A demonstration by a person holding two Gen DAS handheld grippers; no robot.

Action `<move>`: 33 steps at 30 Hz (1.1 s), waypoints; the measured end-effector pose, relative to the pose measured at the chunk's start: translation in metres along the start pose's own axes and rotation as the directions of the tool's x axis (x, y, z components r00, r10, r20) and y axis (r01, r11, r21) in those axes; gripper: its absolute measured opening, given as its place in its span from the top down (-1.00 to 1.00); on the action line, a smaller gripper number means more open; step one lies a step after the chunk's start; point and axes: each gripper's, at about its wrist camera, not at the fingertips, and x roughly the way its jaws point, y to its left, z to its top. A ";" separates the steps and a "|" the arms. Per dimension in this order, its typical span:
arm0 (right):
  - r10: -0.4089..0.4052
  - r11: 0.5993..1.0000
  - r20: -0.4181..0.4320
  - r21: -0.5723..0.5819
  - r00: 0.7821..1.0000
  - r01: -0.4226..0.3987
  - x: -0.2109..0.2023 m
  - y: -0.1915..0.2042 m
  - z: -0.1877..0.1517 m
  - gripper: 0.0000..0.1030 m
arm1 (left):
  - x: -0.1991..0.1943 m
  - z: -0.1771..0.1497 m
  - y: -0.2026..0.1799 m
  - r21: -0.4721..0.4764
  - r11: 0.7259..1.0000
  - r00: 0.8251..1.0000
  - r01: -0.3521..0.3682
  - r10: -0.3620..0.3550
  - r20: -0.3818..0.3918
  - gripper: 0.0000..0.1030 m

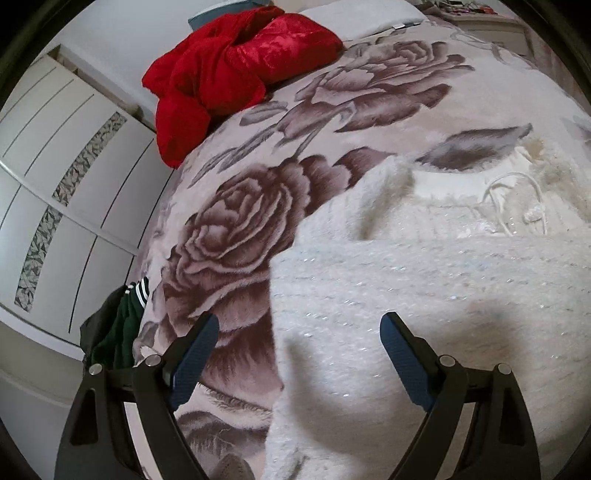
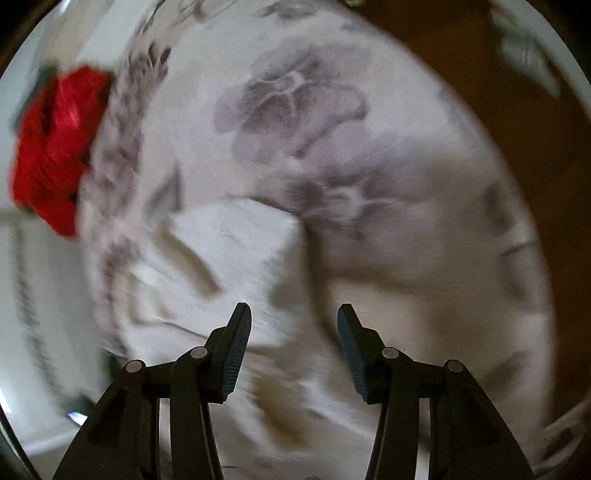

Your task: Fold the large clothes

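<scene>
A fluffy white knit garment (image 1: 424, 280) with glittery threads and a drawstring at its neckline lies spread on the rose-patterned bed cover (image 1: 229, 229). My left gripper (image 1: 299, 325) hovers over the garment's left edge, jaws wide open and empty. In the blurred right wrist view the same white garment (image 2: 229, 251) lies on the bed cover (image 2: 406, 229) ahead. My right gripper (image 2: 294, 317) hangs above it with its jaws apart and nothing between them.
A crumpled red garment (image 1: 236, 70) sits at the bed's far left; it shows as a red blur (image 2: 55, 147) in the right wrist view. White wardrobe doors (image 1: 66, 192) stand left of the bed. A dark green garment (image 1: 122, 328) hangs off the near left edge. A pillow (image 1: 362, 18) lies at the head.
</scene>
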 end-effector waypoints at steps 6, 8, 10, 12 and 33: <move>-0.209 0.969 0.030 -0.131 0.977 0.211 0.021 0.023 0.016 -0.12 | 0.000 0.005 -0.018 0.035 0.999 1.000 -0.016 0.016 0.010 -0.75; -0.246 0.962 -0.046 -0.131 0.968 0.238 0.039 0.015 0.027 -0.17 | 0.005 0.005 -0.025 0.050 0.998 1.000 -0.023 0.023 0.003 -0.75; -0.171 0.985 -0.169 -0.036 0.971 0.168 0.069 -0.002 0.042 -0.16 | 0.007 0.004 -0.030 0.056 0.998 1.000 -0.025 0.025 -0.005 -0.75; -0.201 0.979 -0.168 -0.066 0.965 0.192 0.081 0.001 0.042 0.74 | 0.007 0.002 -0.032 0.060 0.998 1.000 -0.029 0.029 -0.005 -0.75; -0.389 0.693 0.057 -0.640 0.919 0.333 0.035 -0.006 -0.118 0.07 | -0.017 -0.023 -0.037 0.084 0.996 1.000 0.006 -0.006 -0.005 -0.75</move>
